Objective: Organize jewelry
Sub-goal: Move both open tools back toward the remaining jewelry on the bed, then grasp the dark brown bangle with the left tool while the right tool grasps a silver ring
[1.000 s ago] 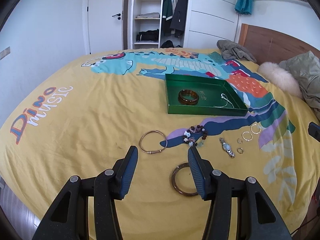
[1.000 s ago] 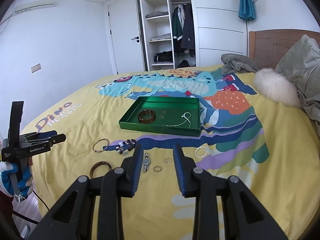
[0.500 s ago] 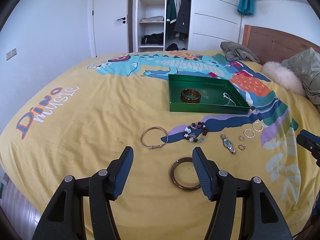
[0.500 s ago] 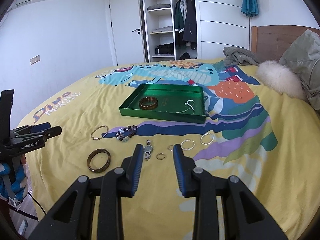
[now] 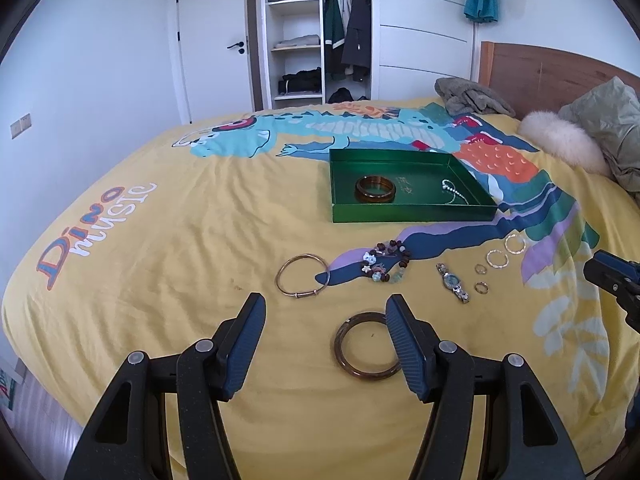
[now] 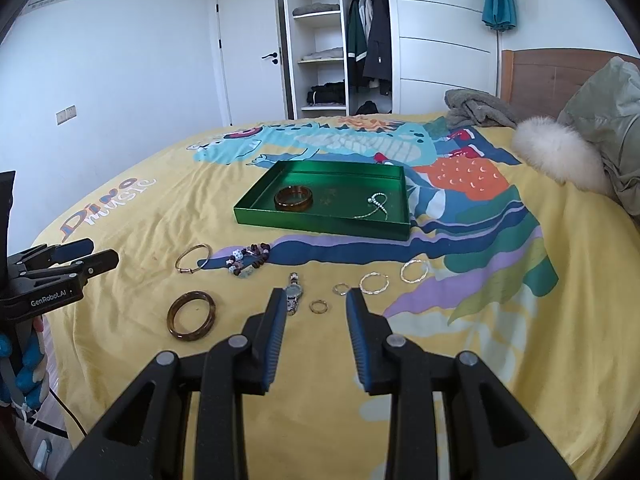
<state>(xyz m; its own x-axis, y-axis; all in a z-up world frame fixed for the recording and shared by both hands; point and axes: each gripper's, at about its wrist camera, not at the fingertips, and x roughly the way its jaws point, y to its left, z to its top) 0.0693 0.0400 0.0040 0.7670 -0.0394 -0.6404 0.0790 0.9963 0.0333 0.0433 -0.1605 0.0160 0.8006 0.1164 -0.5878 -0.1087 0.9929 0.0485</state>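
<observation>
Left wrist view: left hand-held gripper (image 5: 324,320) tilts down, unclenched, empty, above brown bangle (image 5: 366,346).

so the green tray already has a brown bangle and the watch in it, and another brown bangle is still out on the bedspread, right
Not quite. The green tray holds a brown bangle and a beaded chain, not the watch. The watch lies out on the yellow bedspread, as the right wrist view shows. The other brown bangle is indeed out on the bedspread.
</observation>
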